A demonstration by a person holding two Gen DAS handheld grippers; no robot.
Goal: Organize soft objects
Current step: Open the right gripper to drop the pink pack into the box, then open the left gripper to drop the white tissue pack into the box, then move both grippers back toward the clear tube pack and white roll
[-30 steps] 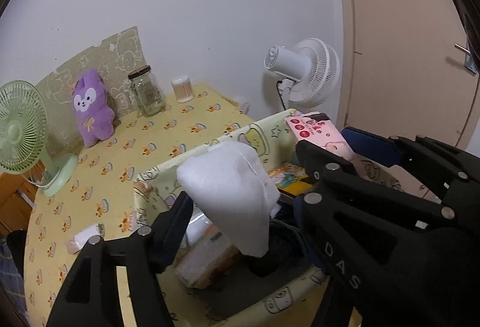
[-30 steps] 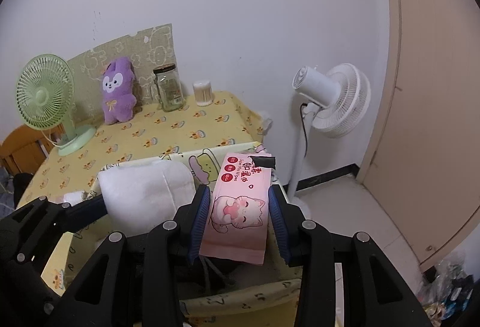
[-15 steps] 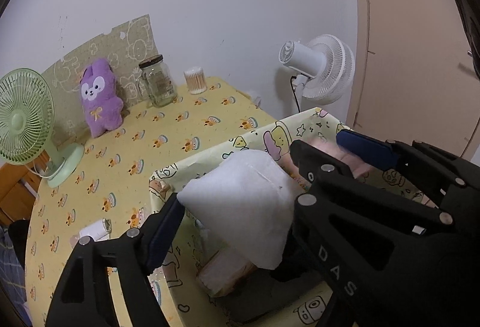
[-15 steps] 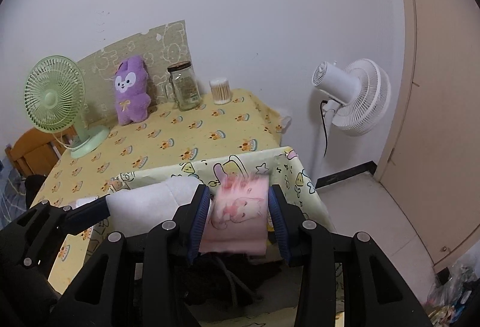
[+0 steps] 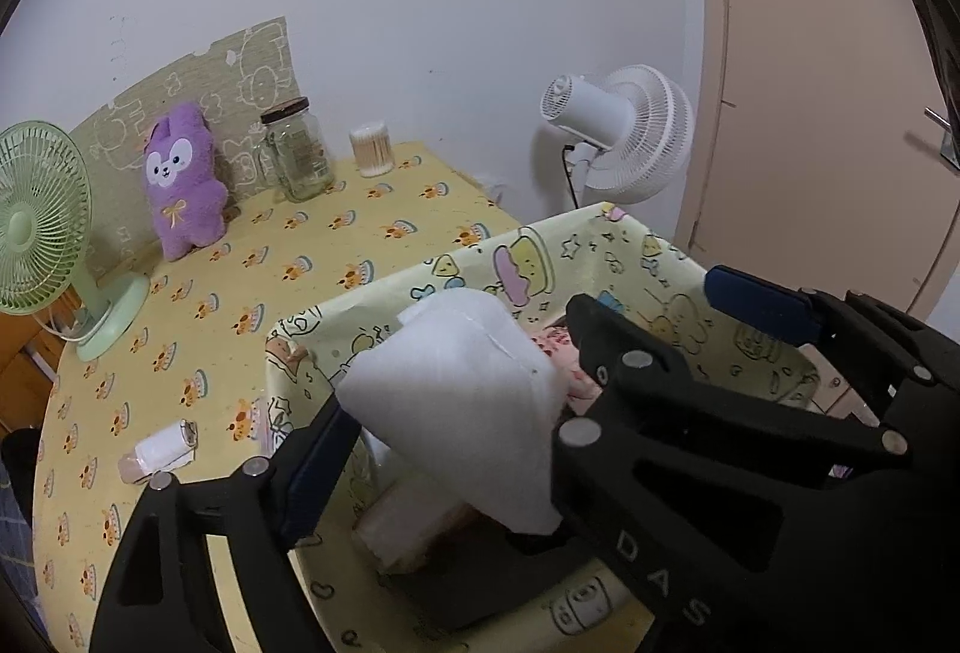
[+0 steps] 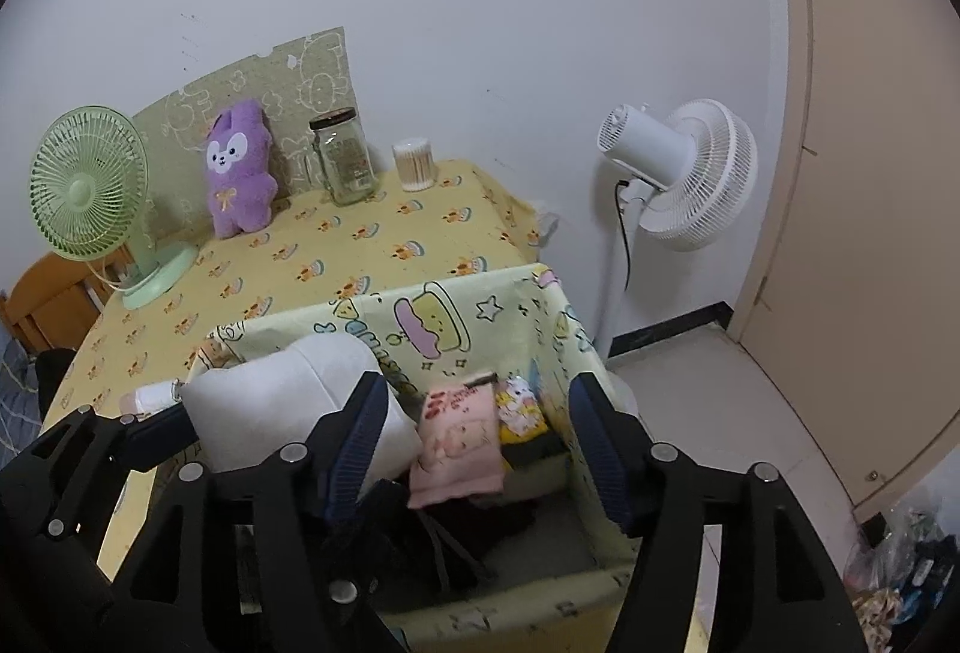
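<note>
Two black hand-held grippers hover over a pale yellow fabric storage bin printed with cartoon figures, which sits at the near edge of a table under a yellow patterned tablecloth. The right gripper is opening its jaws; a soft pink tissue pack printed with a cartoon cat lies free between them, resting on dark items inside the bin, apparently just dropped there. The left gripper is also opening. A plump white fabric pouch sits between its jaws above the bin's interior, still leaning on the left blue pad; whether the other pad touches it is hidden. Holding it over the opening likely lets it drop in. A purple plush bunny stands at the table's far side, well apart, probably still to be sorted.
</note>
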